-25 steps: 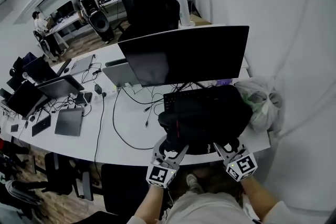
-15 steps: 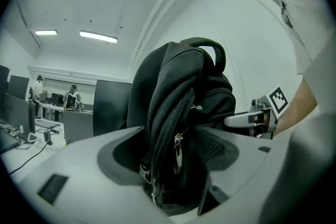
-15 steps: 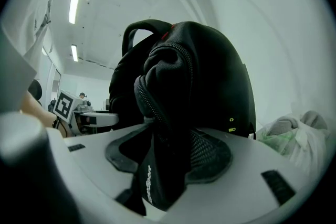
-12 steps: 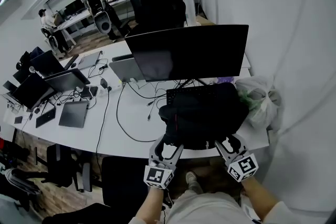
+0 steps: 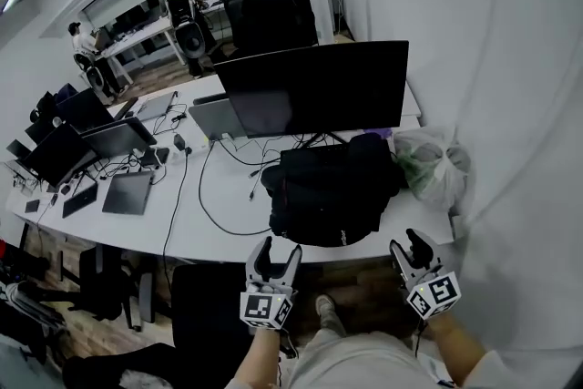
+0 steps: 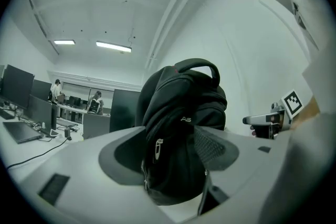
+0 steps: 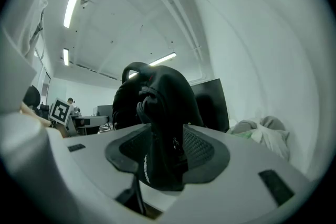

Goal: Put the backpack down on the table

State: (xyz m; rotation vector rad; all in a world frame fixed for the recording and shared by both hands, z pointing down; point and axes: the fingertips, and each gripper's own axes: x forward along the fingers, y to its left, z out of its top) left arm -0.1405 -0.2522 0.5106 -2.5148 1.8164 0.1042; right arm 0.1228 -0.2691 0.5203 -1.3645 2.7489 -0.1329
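The black backpack (image 5: 332,187) lies on the white table (image 5: 219,237) in front of the big monitor, near the right end. In the head view my left gripper (image 5: 274,254) hangs just off the table's front edge, below the backpack's left corner, with its fingers apart and nothing in them. My right gripper (image 5: 410,248) is off the front right corner, also open and empty. In the left gripper view the backpack (image 6: 178,128) stands beyond the spread jaws, apart from them. The right gripper view frames the backpack (image 7: 160,113) the same way.
A dark monitor (image 5: 319,91) stands behind the backpack, with cables and a laptop (image 5: 219,117) to its left. A bulging plastic bag (image 5: 426,164) sits at the table's right end by the white wall. A black chair (image 5: 205,310) is under the front edge. Two people stand far back.
Both grippers have let go of the backpack and drawn back toward me, past the table's front edge. The backpack now rests on the table on its own.
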